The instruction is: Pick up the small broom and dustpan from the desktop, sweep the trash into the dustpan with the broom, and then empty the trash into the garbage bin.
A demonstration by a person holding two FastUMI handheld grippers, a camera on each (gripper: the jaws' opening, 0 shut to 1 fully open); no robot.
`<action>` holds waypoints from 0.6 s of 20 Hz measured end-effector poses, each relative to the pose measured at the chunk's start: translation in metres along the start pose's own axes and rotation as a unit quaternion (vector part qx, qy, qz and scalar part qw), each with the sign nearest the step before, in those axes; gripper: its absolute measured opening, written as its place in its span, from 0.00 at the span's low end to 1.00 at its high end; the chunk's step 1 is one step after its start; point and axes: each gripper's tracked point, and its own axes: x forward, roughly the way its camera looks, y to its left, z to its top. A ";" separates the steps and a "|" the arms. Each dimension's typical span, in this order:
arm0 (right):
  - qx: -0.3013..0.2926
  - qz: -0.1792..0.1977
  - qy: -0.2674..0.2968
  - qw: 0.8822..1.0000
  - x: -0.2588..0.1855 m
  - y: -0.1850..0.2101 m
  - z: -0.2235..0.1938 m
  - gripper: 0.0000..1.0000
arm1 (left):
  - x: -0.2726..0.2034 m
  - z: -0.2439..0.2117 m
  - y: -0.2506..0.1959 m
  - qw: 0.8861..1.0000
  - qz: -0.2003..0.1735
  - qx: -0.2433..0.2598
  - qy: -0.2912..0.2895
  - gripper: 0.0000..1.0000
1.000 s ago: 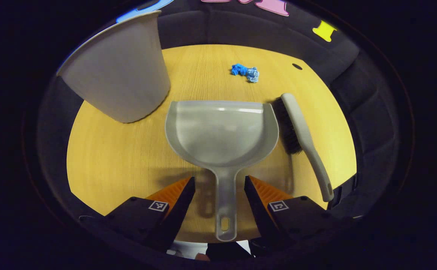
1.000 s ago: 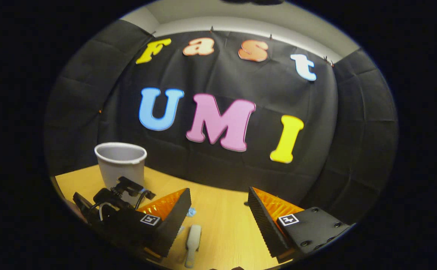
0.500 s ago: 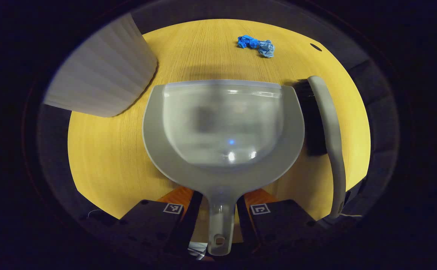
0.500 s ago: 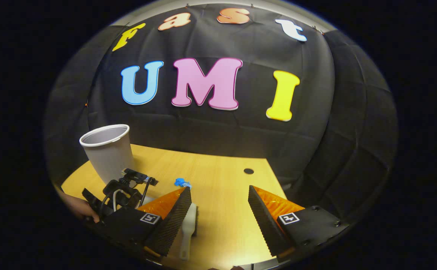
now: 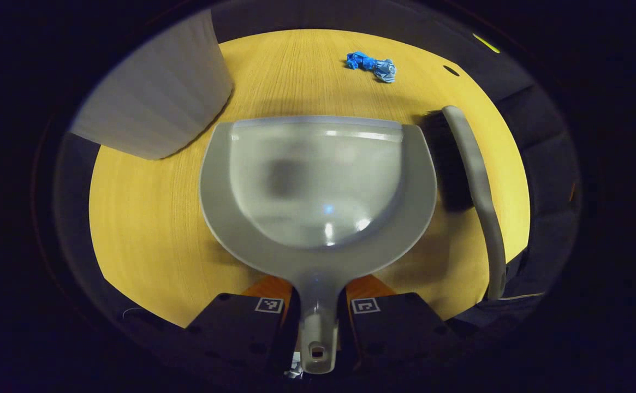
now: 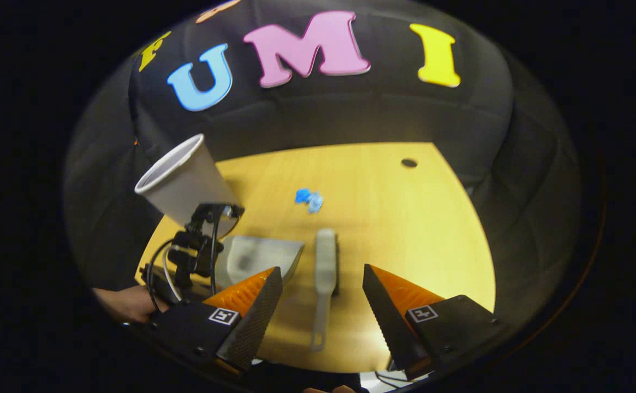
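In the right gripper view the right tongs [image 6: 322, 292] stand open at the bottom of the frame, holding nothing, above the yellow wood-grain counter [image 6: 405, 229]. Directly between the two fingers, just beyond their tips, lies the small grey plastic broom with dark bristles [image 6: 325, 275]. Its long axis runs nearly straight up the frame, in line with the tongs' own forward direction: the thin handle end points toward the bottom, the brush head toward the centre. The right tongs are the nearer pair, and a grasp likely calls for a descent onto the handle with the fingers straddling it crosswise.

In the left gripper view the left tongs [image 5: 318, 305] are closed on the handle of the grey plastic dustpan [image 5: 318, 180], whose mouth faces the top of the frame. The broom sits just right of the pan there. Beyond lies the crumpled blue scrap of trash [image 5: 372, 65], upper centre, and the pale grey plastic garbage bin [image 5: 159, 98] stands at upper left.
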 end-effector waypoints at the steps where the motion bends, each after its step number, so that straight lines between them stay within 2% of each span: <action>1: 0.001 -0.001 0.034 0.999 0.006 0.000 -0.014 0.96 | -0.001 -0.008 0.001 1.000 -0.008 -0.001 -0.006 0.29; 3: 0.016 -0.021 0.081 0.996 0.016 -0.007 -0.033 0.96 | 0.000 -0.026 0.000 1.000 -0.026 -0.012 -0.013 0.29; 7: 0.083 -0.028 0.156 0.984 0.050 -0.003 -0.065 0.96 | 0.004 -0.052 -0.003 0.999 -0.044 -0.013 -0.021 0.29; 9: 0.069 -0.073 0.180 0.978 0.068 -0.022 -0.078 0.96 | 0.003 -0.060 -0.004 0.998 -0.050 -0.016 -0.024 0.30; 11: 0.057 -0.090 0.200 0.974 0.083 -0.031 -0.084 0.96 | 0.002 -0.062 -0.003 0.998 -0.057 -0.020 -0.028 0.30; 12: 0.058 -0.089 0.208 0.972 0.089 -0.030 -0.085 0.89 | 0.002 -0.062 -0.002 0.998 -0.060 -0.020 -0.030 0.29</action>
